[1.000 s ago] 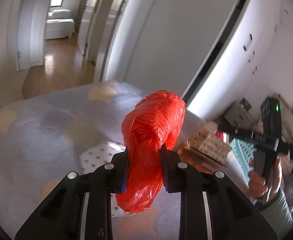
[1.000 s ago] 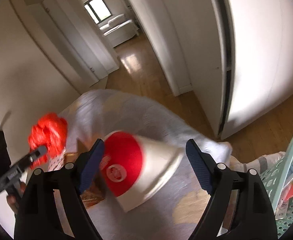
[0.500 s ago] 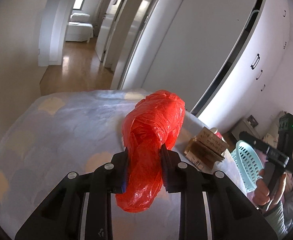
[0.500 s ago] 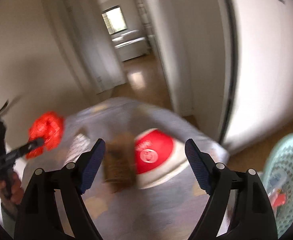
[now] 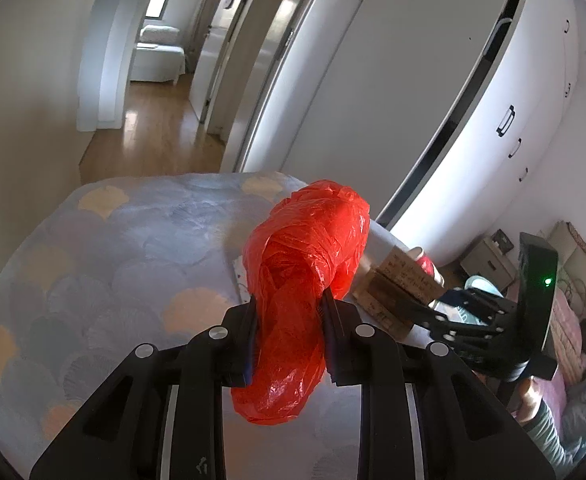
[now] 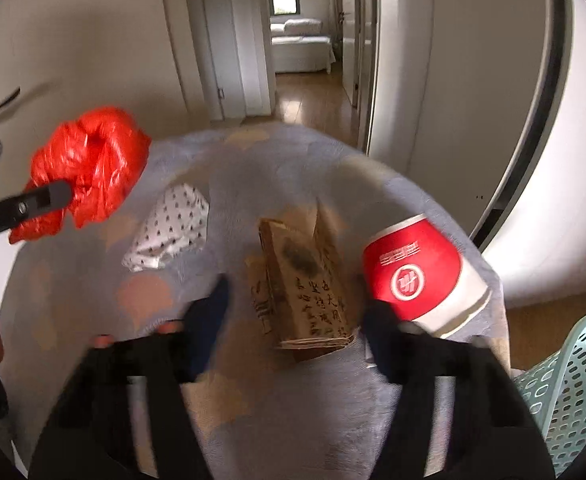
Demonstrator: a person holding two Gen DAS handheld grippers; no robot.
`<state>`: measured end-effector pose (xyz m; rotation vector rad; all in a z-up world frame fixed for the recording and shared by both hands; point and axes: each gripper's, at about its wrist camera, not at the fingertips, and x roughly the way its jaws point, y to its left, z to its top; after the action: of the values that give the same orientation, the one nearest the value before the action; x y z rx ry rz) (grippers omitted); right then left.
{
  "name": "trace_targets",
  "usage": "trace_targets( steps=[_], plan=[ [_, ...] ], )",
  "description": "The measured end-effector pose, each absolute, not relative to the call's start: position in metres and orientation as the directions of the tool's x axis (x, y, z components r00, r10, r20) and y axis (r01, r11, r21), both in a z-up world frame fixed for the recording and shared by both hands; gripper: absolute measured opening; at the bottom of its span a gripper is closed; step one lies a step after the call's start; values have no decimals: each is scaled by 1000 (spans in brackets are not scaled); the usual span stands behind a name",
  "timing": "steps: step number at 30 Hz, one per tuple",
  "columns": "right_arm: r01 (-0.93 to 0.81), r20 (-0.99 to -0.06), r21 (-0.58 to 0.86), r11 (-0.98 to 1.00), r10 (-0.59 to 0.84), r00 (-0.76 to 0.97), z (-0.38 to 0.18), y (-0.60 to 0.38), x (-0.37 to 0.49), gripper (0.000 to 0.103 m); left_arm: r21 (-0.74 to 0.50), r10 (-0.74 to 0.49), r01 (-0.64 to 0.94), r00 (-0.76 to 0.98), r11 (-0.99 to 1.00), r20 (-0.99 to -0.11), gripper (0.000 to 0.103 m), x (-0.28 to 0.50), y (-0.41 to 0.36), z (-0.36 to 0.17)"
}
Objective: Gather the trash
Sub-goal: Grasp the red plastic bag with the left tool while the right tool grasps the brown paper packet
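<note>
My left gripper [image 5: 289, 312] is shut on a crumpled red plastic bag [image 5: 301, 264] and holds it above the bed; the bag also shows in the right wrist view [image 6: 89, 168] at the left. My right gripper [image 6: 297, 304] is open and low over the bed, its jaws either side of a brown paper bag with writing [image 6: 305, 292]. A red and white paper cup [image 6: 421, 276] lies on its side just right of it. A white dotted wrapper [image 6: 169, 232] lies to the left. The right gripper shows in the left wrist view [image 5: 425, 312] by the paper bag [image 5: 397, 288].
The bed has a grey-blue shell-pattern cover [image 5: 113, 264]. A mint perforated basket [image 6: 569, 392] stands on the floor at the bed's right. White wardrobe doors [image 5: 473, 120] stand beyond it, and a hallway [image 6: 305, 96] with wood floor lies ahead.
My right gripper has swung left and dropped toward the bed, so the paper bag now lies between its open jaws. My left gripper still holds the red bag.
</note>
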<state>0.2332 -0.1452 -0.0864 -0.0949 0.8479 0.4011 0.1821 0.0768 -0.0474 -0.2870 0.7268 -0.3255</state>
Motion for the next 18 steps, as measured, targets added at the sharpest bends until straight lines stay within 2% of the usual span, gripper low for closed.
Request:
trace_targets(
  steps=[1,3,4,6,13,18],
  plan=[
    [-377,-748,75,923,302,591,-87,-145,234,28,-360,-384,191,701,913,-601,23,181,73,-48],
    [-371,-747,98,923,314,585,-88,-146,232,22,-348,-376,192,700,918,-606,24,181,67,-48],
    [-368,-742,107,924,321,589,-88,-143,232,14,-340,-372,193,700,920,-609,24,181,64,-48],
    [-368,-732,126,921,336,592,-83,-145,228,7,-328,-368,199,701,924,-611,24,180,59,-46],
    [-338,-659,158,928,354,664,-45,-169,197,6,-323,-403,254,707,912,-581,24,173,34,-32],
    [-253,-625,180,951,309,717,-25,-208,180,6,-325,-461,330,695,886,-552,24,173,2,-17]
  ],
)
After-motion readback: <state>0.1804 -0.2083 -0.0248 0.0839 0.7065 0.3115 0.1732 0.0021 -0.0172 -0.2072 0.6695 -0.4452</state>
